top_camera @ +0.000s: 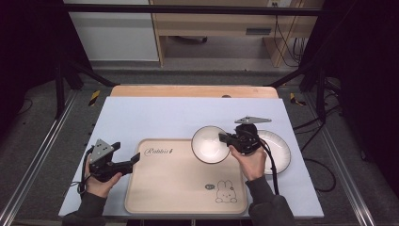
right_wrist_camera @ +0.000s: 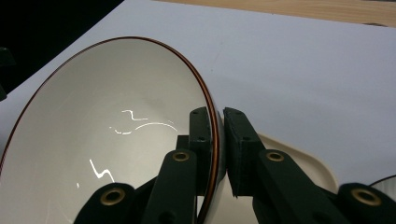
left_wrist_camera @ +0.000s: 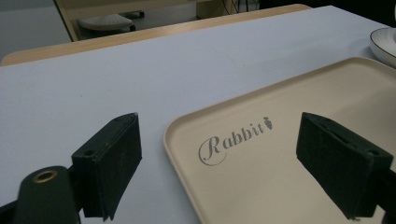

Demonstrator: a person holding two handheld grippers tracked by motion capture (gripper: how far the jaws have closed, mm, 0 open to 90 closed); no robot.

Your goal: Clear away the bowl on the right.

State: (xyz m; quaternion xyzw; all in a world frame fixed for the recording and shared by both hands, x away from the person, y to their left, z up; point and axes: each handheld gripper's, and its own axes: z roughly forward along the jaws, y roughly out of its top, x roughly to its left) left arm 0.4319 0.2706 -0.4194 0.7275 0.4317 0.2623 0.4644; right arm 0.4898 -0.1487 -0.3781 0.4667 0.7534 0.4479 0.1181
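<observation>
We see the worktop evenly and softly lit from overhead, while the room's sides fall into deep black. Shadows are faint. Thin squiggles of glare glint inside the bowl in the right gripper view. The nearest black jaws look slightly soft, and the high view is somewhat grainy.

Black grippers, brass screws, dark grey sleeves.

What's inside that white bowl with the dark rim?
The white bowl with the dark rim looks empty: bare glossy inside, light reflections only. The right gripper clamps its rim, hiding a small strip there.
</observation>
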